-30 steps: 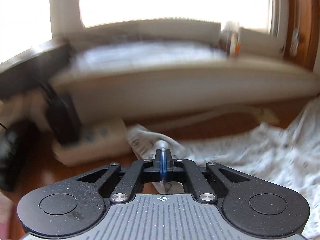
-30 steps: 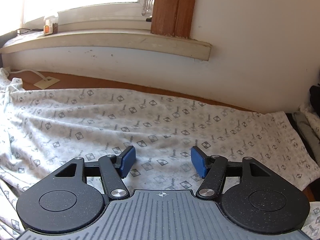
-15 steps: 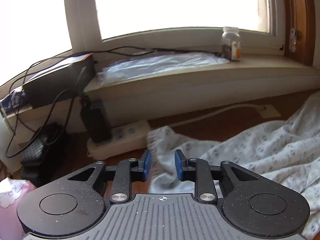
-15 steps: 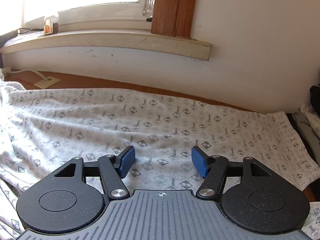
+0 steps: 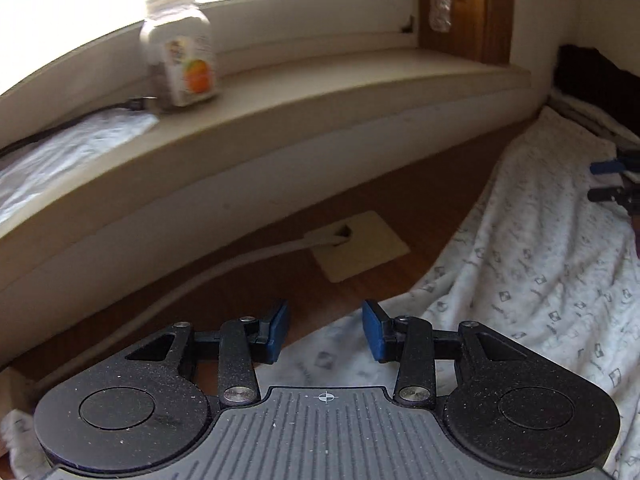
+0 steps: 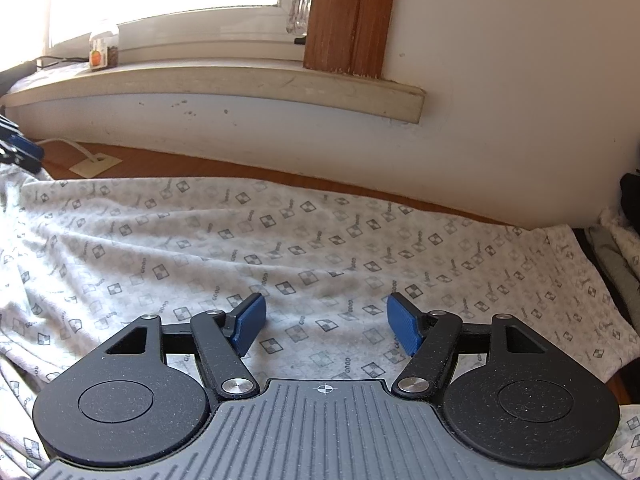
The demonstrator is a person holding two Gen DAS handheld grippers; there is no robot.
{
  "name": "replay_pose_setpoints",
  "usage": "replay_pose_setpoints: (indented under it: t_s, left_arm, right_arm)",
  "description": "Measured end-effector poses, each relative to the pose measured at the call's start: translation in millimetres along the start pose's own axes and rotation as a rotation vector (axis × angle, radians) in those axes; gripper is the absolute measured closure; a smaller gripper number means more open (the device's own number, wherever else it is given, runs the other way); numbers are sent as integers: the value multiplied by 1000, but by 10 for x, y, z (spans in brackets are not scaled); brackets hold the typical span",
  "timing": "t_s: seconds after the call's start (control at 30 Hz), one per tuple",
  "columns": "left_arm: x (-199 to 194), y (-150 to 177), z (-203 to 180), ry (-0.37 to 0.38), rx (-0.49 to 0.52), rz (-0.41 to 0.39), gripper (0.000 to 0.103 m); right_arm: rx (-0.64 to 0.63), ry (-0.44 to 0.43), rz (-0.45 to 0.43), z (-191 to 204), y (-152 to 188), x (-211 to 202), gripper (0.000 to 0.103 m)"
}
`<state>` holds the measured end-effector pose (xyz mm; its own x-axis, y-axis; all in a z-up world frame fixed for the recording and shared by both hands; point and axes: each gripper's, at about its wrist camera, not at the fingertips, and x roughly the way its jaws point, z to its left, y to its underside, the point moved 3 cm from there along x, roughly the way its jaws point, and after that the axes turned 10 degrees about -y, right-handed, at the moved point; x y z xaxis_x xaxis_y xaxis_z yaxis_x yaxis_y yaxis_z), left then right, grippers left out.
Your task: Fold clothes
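Note:
A white garment [image 6: 280, 248] printed with small checkered squares lies spread flat on a brown wooden surface below a window sill. My right gripper [image 6: 326, 320] hovers over its near middle, open, with nothing between the pads. In the left wrist view the garment [image 5: 540, 260] runs from the lower middle up to the right. My left gripper [image 5: 325, 320] sits over the garment's left edge with its jaws opening. Cloth lies beneath it and nothing is pinched. The right gripper [image 5: 612, 180] shows at the far right there. The left gripper [image 6: 20, 152] shows at the far left of the right wrist view.
A jar [image 5: 180, 48] with an orange label stands on the window sill [image 5: 360, 92]. A white cable leads to a cream plate [image 5: 360, 246] on the wooden surface. Dark and grey clothes [image 6: 616, 264] are heaped at the garment's right end. The wall stands close behind.
The left gripper went from shut on a corner of the garment to open and let it drop. It then swung right along the sill. The right gripper stayed put.

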<state>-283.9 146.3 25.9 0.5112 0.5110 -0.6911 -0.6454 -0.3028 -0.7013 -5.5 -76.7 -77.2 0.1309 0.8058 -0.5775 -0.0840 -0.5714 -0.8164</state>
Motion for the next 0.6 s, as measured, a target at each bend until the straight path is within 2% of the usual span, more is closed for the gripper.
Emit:
replay_pose_setpoints:
  t_s: [0.07,0.13,0.2,0.27,0.33,0.43,0.47,0.5,0.6]
  left_arm:
    - [42,10,-18,25,9,8,62]
    - [81,21,-34,45,16,16,74]
    - [77,31,-37,52,13,10,102]
    - [0,-3,-40,24,16,-30,103]
    - [-215,-116,-21,-24,2,-141,103]
    - [-572,-357,149,-37,-111,-313,103]
    - [-642,-427,198,-44,-141,-347,103]
    - [-584,-463,200,-61,-135,-329,103]
    - [-187,-457,86,-161,-30,-182,101]
  right_arm:
    - [-1,0,0,5,-3,-2,36]
    - [-4,0,0,13,-5,-3,36]
    - [-3,-3,-1,15,-6,-8,36]
    - [-1,-7,-1,14,-7,-10,36]
    - [0,-8,-1,11,-8,-13,36]
    - [-3,-3,-12,17,-11,-34,36]
    - [-4,1,-19,20,-11,-47,36]
    - [-3,5,-27,17,-14,-63,35]
    - [8,5,-26,-6,-17,-70,35]
